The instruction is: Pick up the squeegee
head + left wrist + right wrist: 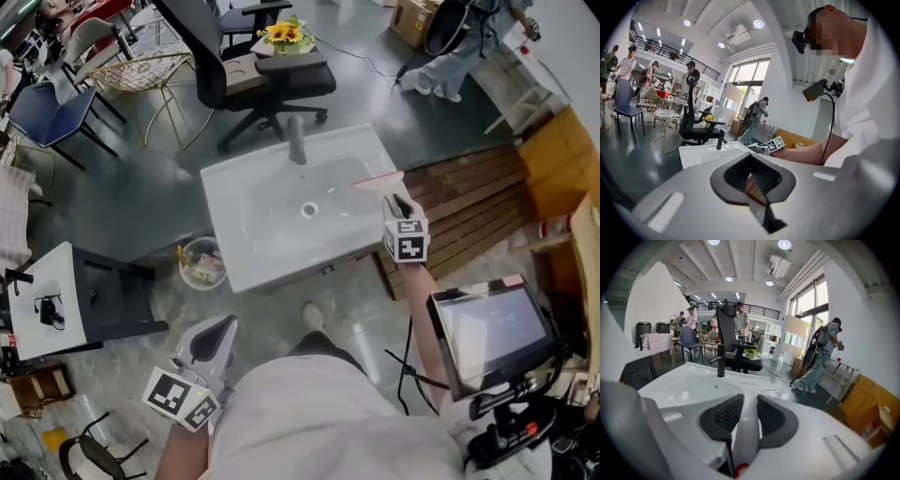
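A workshop with a glossy dark grey floor spreads out below the camera, and in the middle of it stands a white ceramic sink, rectangular with rounded corners and a smooth shallow basin. A slim dark faucet rises at its far edge. Beyond the sink are a black office chair and a pot of yellow flowers. To the right lies a platform of ribbed wooden slats, and near the person on the right a flat monitor sits on a stand. The right gripper, white plastic with dark ribbed pads, is clamped on the squeegee, which is lifted clear above the right edge of the sink. In the right gripper view the right gripper grips the smooth pale handle of the squeegee between its pads, and the thin straight blade runs crosswise at the far end. The left gripper is low on the left, near the person's body and well apart from the sink. In the left gripper view the jaws of the left gripper are pressed together with nothing between them.
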Tool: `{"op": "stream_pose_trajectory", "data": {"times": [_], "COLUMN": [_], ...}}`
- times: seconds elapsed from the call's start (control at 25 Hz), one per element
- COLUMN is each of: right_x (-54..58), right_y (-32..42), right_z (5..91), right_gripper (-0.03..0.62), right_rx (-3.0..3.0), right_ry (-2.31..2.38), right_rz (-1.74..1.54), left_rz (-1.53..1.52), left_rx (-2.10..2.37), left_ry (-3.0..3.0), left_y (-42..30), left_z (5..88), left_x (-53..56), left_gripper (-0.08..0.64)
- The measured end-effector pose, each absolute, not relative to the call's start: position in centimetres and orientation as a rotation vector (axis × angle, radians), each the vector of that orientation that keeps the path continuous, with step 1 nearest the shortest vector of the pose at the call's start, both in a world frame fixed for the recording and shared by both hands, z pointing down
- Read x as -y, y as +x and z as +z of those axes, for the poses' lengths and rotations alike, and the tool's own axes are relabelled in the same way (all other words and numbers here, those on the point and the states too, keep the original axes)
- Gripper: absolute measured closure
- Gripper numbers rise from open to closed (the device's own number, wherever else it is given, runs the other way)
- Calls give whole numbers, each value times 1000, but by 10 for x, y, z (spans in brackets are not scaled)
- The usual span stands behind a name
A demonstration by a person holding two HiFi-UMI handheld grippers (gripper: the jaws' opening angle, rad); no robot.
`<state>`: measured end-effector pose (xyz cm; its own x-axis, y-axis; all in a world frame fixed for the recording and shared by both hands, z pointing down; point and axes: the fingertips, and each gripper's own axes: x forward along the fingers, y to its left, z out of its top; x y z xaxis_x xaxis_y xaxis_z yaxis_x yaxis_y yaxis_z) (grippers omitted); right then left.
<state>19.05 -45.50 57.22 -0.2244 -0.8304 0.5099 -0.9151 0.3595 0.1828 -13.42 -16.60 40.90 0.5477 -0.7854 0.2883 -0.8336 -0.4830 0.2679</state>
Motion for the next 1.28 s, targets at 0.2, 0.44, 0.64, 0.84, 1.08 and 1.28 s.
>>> {"op": "stream_pose_trajectory", "data": {"times": [0.2,0.44,0.64,0.84,1.08,1.28], "right_x": [411,356,306,262,216,182], "right_y": [183,160,137,121,107,99], "right_z": [550,527,512,491,467,454], "right_gripper": [492,492,492,492,492,492], "right_rx": [2108,2147,2172,2216,2249,2286], "right_ry": [1539,1548,1535,1536,1530,1529], "right_rz": [187,199,199,210,175,165], "left_rz": [162,142,132,125,114,101], "left_rx": [1289,1265,1251,1246,1228,1204], "left_ry": [2434,2432,2433,2431,2435,2456], "left_y": [-142,-156,-171,-180,-181,-176], "left_z": [409,410,414,418,423,428], "left_x": [139,108,81,56,32,14], "left_gripper": [552,552,552,552,552,552]}}
